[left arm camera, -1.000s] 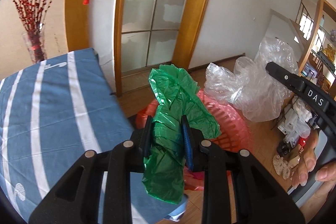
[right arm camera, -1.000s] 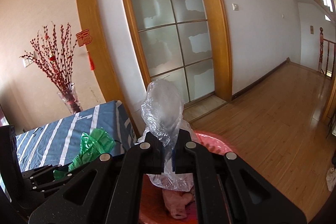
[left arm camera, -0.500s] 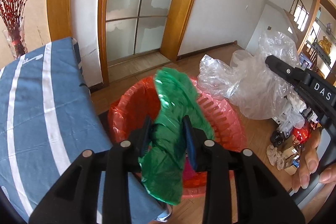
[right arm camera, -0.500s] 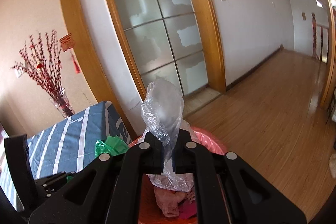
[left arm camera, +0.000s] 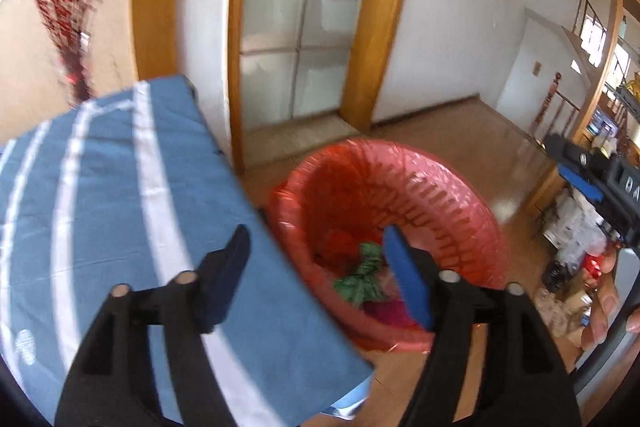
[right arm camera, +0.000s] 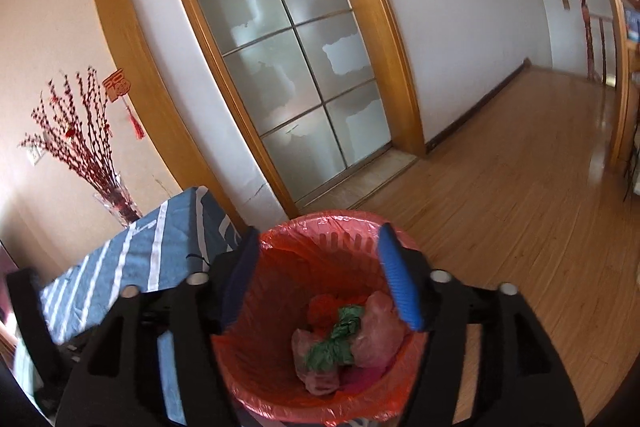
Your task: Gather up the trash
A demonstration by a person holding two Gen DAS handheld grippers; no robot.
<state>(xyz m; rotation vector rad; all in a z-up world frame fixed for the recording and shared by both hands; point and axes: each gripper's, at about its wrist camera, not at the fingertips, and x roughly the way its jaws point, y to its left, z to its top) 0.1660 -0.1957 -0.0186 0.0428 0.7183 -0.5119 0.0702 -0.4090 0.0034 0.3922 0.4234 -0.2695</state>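
Setting: a room with a wood floor (right arm camera: pixel 520 211), a frosted glass door (right arm camera: pixel 288 67) in a wooden frame, and white walls

Item, bin (right arm camera: pixel 320 223): red slatted basket lined with a red bag, stood on the floor just beside the blue striped table (left arm camera: pixel 100 195). It is seen from above in the right wrist view and from the side in the left wrist view (left arm camera: pixel 452 187).

Item, green bag (right arm camera: pixel 334 341): crumpled into a twisted wad, lying at the bottom of the bin. Half a second ago it was pinched in the left gripper (left arm camera: pixel 316 267); it has since been let go. It also shows in the left wrist view (left arm camera: pixel 362 277).

Item, clear bag (right arm camera: pixel 378 331): thin crinkled film, tinted pink by the liner, resting in the bin against the green bag. Half a second ago it was held by the right gripper (right arm camera: pixel 318 275); it too has been dropped.

Other contents: red and pink scraps beneath, not identifiable.

Left gripper: fingers spread wide, nothing between them, held over the table edge and the near rim of the bin.

Right gripper: fingers spread wide, empty, held directly above the bin mouth.

Status, judged: both pieces are counted as collected; both grippers are free for any further trash
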